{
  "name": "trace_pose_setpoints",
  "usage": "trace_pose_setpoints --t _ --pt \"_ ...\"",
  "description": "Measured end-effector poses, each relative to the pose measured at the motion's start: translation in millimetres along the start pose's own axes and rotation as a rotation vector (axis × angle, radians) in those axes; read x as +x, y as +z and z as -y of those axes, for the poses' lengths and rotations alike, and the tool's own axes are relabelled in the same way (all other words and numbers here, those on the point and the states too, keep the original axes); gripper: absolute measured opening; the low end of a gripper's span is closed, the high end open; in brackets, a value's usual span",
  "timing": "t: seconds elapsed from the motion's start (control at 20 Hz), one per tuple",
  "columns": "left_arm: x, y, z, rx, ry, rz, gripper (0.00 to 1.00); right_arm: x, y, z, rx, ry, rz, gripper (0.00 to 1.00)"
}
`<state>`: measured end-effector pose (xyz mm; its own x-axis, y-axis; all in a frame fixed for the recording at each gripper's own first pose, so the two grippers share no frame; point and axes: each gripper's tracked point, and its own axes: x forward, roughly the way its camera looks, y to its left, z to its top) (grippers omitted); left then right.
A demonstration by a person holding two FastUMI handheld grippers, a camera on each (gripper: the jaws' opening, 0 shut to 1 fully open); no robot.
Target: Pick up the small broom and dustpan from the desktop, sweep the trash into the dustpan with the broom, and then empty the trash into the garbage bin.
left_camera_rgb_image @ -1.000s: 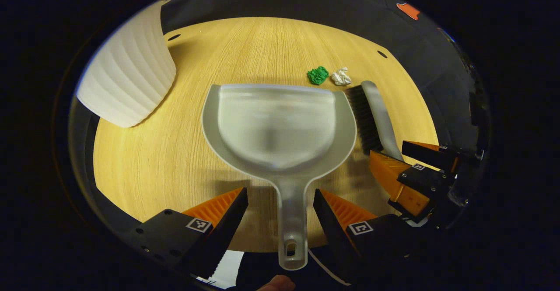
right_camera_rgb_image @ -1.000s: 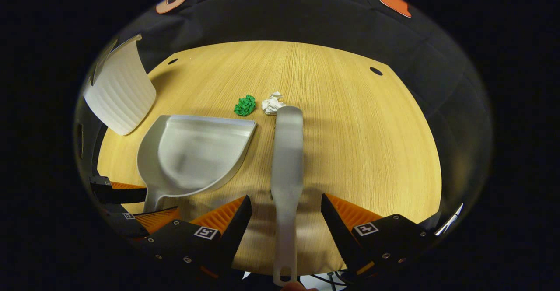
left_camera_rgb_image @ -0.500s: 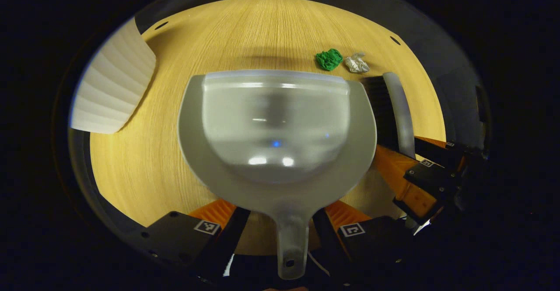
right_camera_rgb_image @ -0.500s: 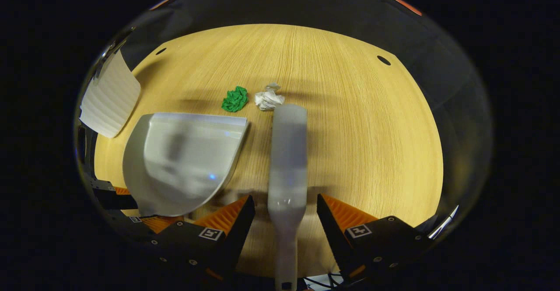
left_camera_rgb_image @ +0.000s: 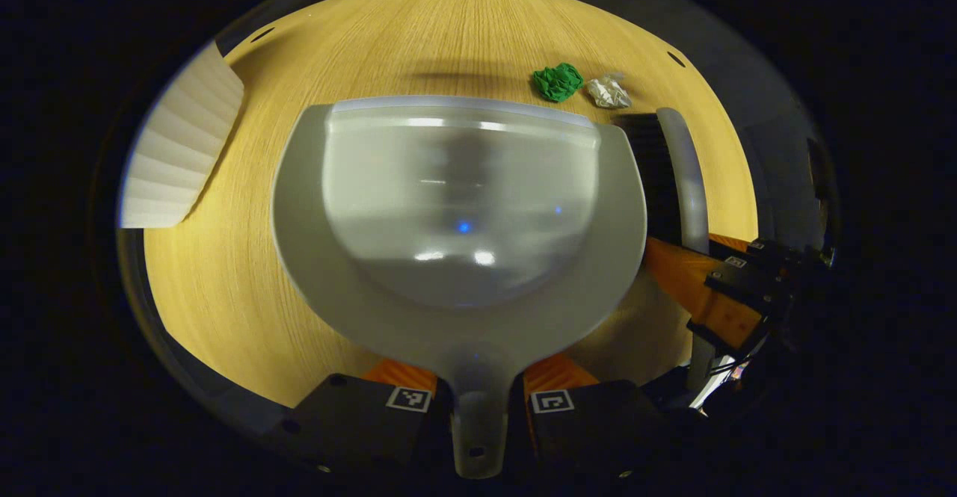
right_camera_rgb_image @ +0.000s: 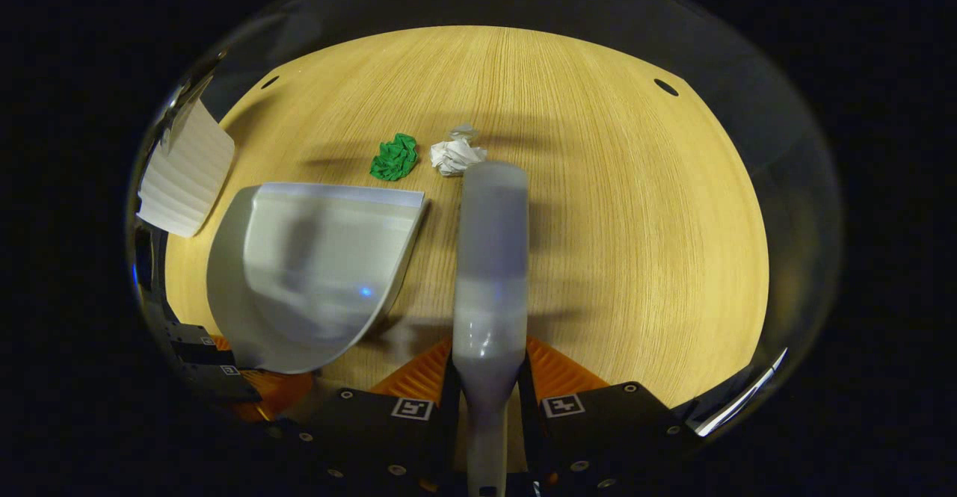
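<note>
Dustpan [left_camera_rgb_image: 463, 205] and broom [right_camera_rgb_image: 490, 258] handles, loose between wide fingers a second ago, are now clamped by left tool [left_camera_rgb_image: 478, 400] and right tool [right_camera_rgb_image: 486, 403]; trash (green wad [right_camera_rgb_image: 395, 157], white wad [right_camera_rgb_image: 456, 157]) lies ahead, unswept.

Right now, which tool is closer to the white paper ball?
Right. The right tool holds the broom, whose tip nearly touches the white ball. The left tool holds the dustpan, farther to the ball's left.

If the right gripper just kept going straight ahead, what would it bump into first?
Probably the white paper wad: the broom that the right gripper holds points almost at it, its tip just short. The green wad lies left of that line. Depth is uncertain.
</note>
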<state>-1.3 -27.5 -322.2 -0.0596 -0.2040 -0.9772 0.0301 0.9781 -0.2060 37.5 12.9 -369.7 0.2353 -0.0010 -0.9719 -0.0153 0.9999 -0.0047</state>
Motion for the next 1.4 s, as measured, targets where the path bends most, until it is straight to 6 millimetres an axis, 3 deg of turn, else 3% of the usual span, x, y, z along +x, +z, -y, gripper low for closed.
trace_pose_setpoints --t 0.05,0.1,0.25,0.3,0.35,0.75,0.85,1.1,1.25,1.4 --pt "-1 0 -1 0.01 -0.002 -0.004 0.33 -1 2 0 0.014 0.014 -0.003 0.45" --pt "-2 0 -1 0.02 -0.003 -0.005 0.31 -2 4 3 0.026 0.02 -0.006 0.35" --pt "-15 3 -7 0.069 -0.011 -0.01 0.31 -2 15 18 0.03 0.024 -0.002 0.32" --pt "-20 4 -11 0.096 -0.013 -0.013 0.31 -3 21 24 0.019 0.024 0.002 0.4" --pt "-23 4 -15 0.13 -0.012 -0.014 0.31 -3 28 29 0.005 0.019 0.008 0.31" --pt "-51 14 -49 0.417 -0.056 -0.058 0.29 0 95 44 -0.179 0.046 0.029 0.31" --pt "-56 18 -58 0.475 -0.055 -0.08 0.29 0 110 41 -0.208 0.071 0.032 0.31" --pt "-45 31 -71 0.603 -0.023 -0.119 0.29 14 133 38 -0.349 0.103 0.02 0.31" --pt "-48 39 -77 0.675 -0.02 -0.129 0.29 22 128 20 -0.417 0.177 -0.018 0.31" --pt "-47 40 -85 0.716 -0.03 -0.131 0.3 18 110 -4 -0.526 0.273 -0.056 0.31"
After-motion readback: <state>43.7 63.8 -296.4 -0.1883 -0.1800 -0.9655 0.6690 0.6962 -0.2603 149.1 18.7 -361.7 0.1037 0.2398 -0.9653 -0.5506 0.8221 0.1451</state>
